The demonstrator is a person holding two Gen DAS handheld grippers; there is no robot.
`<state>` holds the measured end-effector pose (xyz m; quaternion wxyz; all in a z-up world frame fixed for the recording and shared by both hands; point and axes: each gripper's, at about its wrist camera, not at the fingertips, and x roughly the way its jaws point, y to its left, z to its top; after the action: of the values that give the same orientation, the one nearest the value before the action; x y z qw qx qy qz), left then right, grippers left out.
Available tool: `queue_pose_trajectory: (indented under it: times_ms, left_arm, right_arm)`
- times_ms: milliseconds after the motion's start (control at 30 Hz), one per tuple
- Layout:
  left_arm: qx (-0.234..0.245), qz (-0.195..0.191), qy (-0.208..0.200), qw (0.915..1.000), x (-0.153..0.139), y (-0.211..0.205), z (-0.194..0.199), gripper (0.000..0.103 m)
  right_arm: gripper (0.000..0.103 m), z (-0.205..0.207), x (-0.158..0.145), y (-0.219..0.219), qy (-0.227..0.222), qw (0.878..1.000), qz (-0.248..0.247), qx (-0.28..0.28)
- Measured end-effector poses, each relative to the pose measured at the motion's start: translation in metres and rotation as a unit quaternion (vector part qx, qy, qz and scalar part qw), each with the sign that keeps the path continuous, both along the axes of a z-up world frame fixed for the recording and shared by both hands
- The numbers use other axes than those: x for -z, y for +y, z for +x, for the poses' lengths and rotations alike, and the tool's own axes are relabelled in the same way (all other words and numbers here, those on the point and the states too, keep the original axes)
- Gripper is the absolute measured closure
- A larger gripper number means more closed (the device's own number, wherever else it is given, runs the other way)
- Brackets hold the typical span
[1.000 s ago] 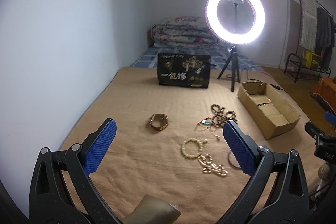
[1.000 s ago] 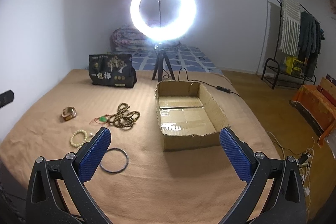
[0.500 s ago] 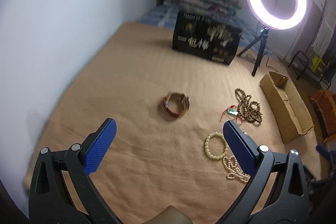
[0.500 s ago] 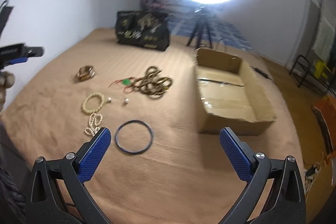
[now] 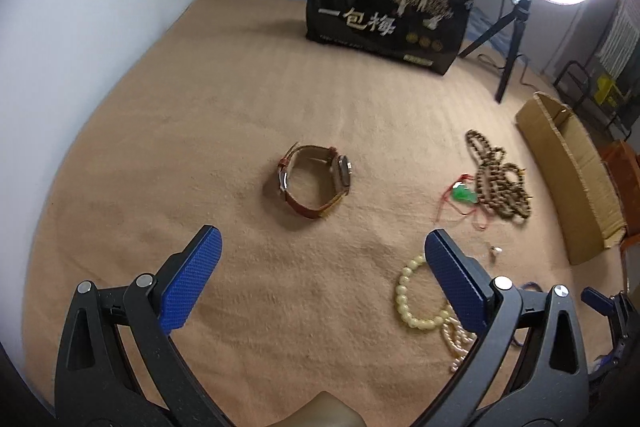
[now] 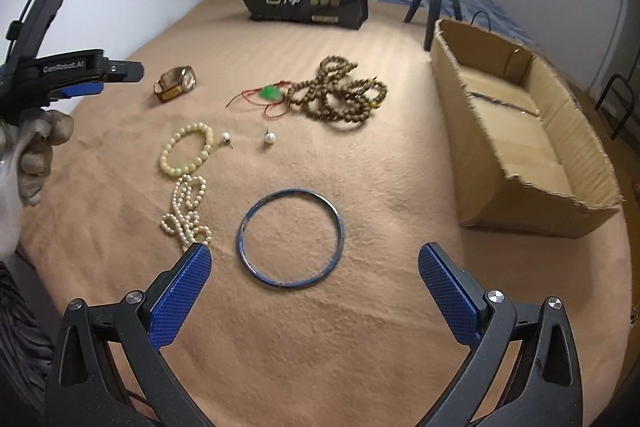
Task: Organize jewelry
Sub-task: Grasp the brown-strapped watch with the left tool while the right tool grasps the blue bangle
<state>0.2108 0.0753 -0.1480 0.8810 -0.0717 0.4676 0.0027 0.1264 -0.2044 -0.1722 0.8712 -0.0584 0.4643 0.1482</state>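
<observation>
Left gripper (image 5: 318, 247), fingers wide, faces the watch (image 5: 316, 181); right gripper (image 6: 314, 265), fingers wide, frames the bangle (image 6: 290, 237), box (image 6: 520, 131) empty at right.

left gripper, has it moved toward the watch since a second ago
Yes. The left gripper has come forward and tipped down toward the watch; against the fixed black bag, the watch now sits much nearer its open fingers.

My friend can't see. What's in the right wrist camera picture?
The open right gripper hovers over a blue bangle on a tan blanket. Beyond lie pearl strands, brown beads, a watch and an open cardboard box.
</observation>
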Motion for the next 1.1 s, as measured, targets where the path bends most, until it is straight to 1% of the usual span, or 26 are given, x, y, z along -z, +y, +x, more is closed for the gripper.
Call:
queue_pose_trajectory:
  times_ms: [200, 333, 400, 500, 567, 667, 767, 833, 900, 967, 1067, 1100]
  left_arm:
    - [-0.014, -0.005, 0.024, 0.9996, 0.021, 0.008, 0.018, 0.0]
    - [-0.02, -0.008, 0.032, 0.9993, 0.029, 0.01, 0.03, 0.0]
    - [-0.02, 0.0, 0.034, 0.9992, 0.033, 0.007, 0.037, 0.0]
    - [-0.023, 0.002, 0.042, 0.9989, 0.041, 0.004, 0.048, 0.0]
    - [-0.033, 0.013, 0.045, 0.9983, 0.047, 0.003, 0.055, 0.0]
    - [-0.043, 0.019, 0.049, 0.9977, 0.053, 0.005, 0.062, 0.0]
    - [-0.049, 0.023, 0.052, 0.9972, 0.057, 0.006, 0.068, 0.0]
    - [-0.051, 0.028, 0.054, 0.9969, 0.059, 0.007, 0.07, 0.005]
    - [-0.048, 0.032, 0.053, 0.9969, 0.061, 0.006, 0.072, 0.006]
    - [-0.047, 0.033, 0.052, 0.997, 0.061, 0.006, 0.073, 0.009]
    - [-0.044, 0.037, 0.051, 0.997, 0.06, 0.003, 0.074, 0.022]
    - [-0.041, 0.037, 0.05, 0.9972, 0.059, 0.002, 0.074, 0.029]
  right_arm:
    - [0.0, 0.009, 0.013, 0.012, 0.013, 1.0, -0.019, -0.005]
    - [0.0, 0.014, 0.017, 0.012, 0.019, 1.0, -0.018, 0.001]
    - [0.0, 0.016, 0.019, 0.011, 0.024, 1.0, -0.014, 0.002]
    - [0.0, 0.018, 0.02, 0.012, 0.028, 1.0, -0.01, 0.002]
    - [0.0, 0.019, 0.018, 0.012, 0.026, 1.0, -0.007, 0.001]
    - [0.0, 0.019, 0.017, 0.013, 0.026, 1.0, -0.006, -0.003]
    - [0.0, 0.021, 0.021, 0.015, 0.035, 0.999, 0.0, -0.007]
    - [0.0, 0.022, 0.024, 0.017, 0.039, 0.999, -0.003, -0.009]
    - [0.0, 0.023, 0.027, 0.019, 0.044, 0.999, -0.014, -0.009]
    - [0.0, 0.025, 0.033, 0.02, 0.056, 0.998, -0.028, -0.006]
    - [0.003, 0.026, 0.037, 0.018, 0.063, 0.998, -0.03, -0.002]
    - [0.007, 0.025, 0.037, 0.018, 0.062, 0.998, -0.031, -0.003]
